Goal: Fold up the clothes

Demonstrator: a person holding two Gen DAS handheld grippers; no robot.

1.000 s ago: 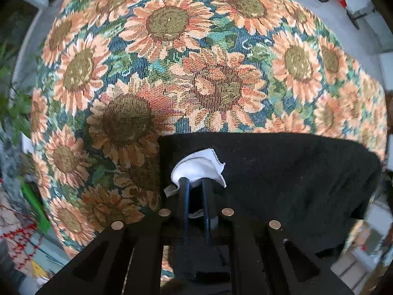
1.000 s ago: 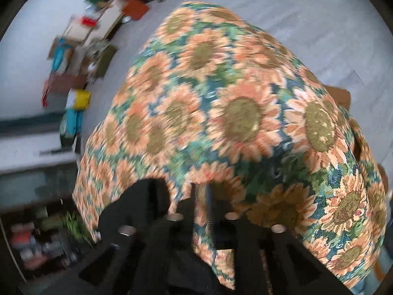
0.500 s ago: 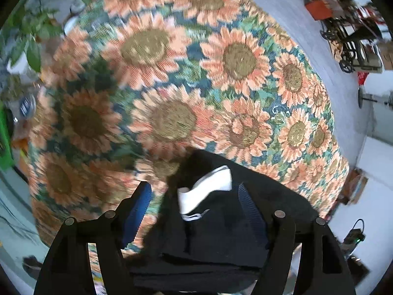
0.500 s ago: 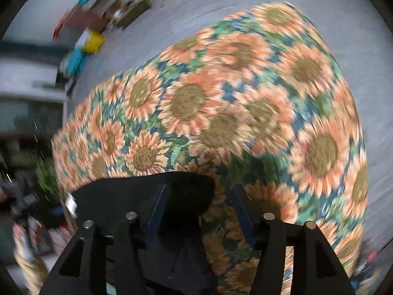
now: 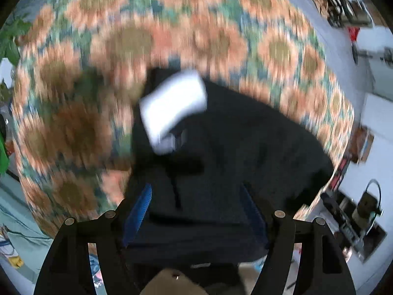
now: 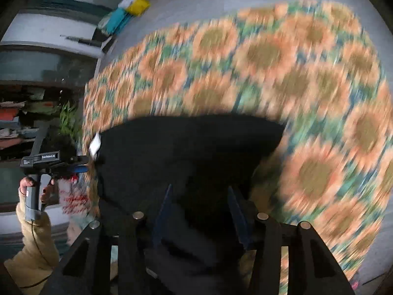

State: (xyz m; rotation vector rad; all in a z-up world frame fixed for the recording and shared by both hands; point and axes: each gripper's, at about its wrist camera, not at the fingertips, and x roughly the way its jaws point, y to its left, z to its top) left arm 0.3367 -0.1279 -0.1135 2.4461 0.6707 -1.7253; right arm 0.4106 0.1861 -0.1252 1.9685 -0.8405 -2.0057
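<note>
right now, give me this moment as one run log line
left gripper: open | right gripper: open | black garment: lying on sunflower cloth, white label showing | frames blurred

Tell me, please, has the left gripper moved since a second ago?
Yes. The left gripper was shut on the white label; now open, it sits back from the label, which lies on the black garment.

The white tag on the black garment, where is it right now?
In the left wrist view the white tag lies at the black garment's far left edge, ahead of the open left gripper, beside the sunflower tablecloth.
</note>
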